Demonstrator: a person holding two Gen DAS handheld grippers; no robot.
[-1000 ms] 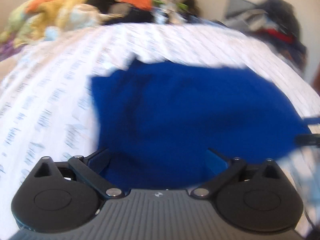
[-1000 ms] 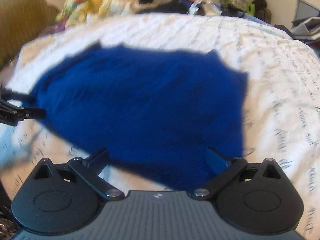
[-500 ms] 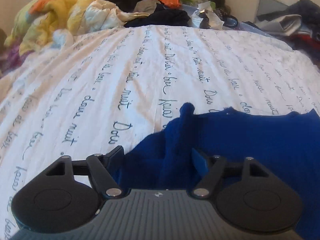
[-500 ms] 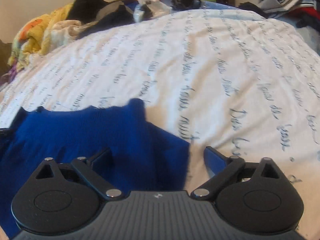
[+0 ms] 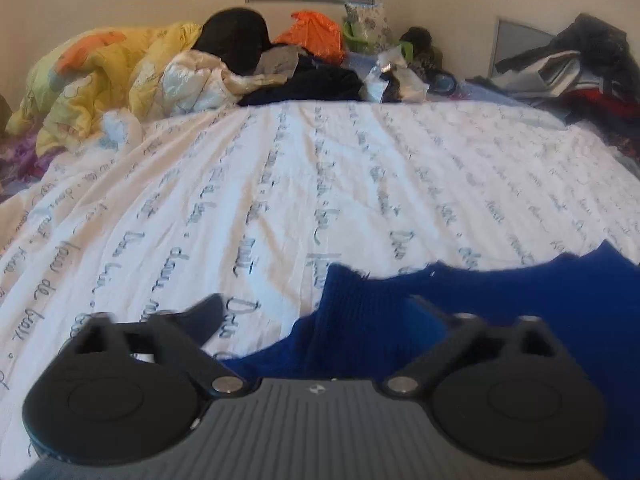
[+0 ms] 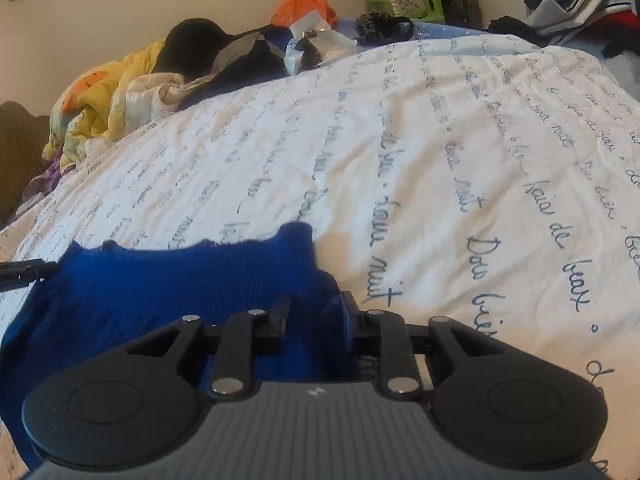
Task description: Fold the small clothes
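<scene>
A deep-blue ribbed knit garment [image 6: 168, 280] lies flat on the white bedsheet printed with blue cursive script [image 5: 280, 184], at the sheet's near edge, well apart from the heap of yellow quilt and dark clothes [image 5: 120, 76] at its far end. No fold shows in it yet, so the task looks to be at its opening step: both near corners are being taken up, and every fold is still to come. The right gripper [image 6: 316, 312] is closing its jaws around the garment's right corner; blue fabric bunches between the pads, which already seem to pinch it. The left gripper [image 5: 320, 312] is opening, its jaws spread wide, with the garment's left corner lying between the fingers and not gripped; it would have to close on that corner before any lift, by this reading. The tip of the left gripper also shows at the garment's left edge in the right wrist view. The writing on the sheet is French handwriting: "Doux", "nuit", "faire de beaux" and "bien" can be read. No brand label shows on the garment.
</scene>
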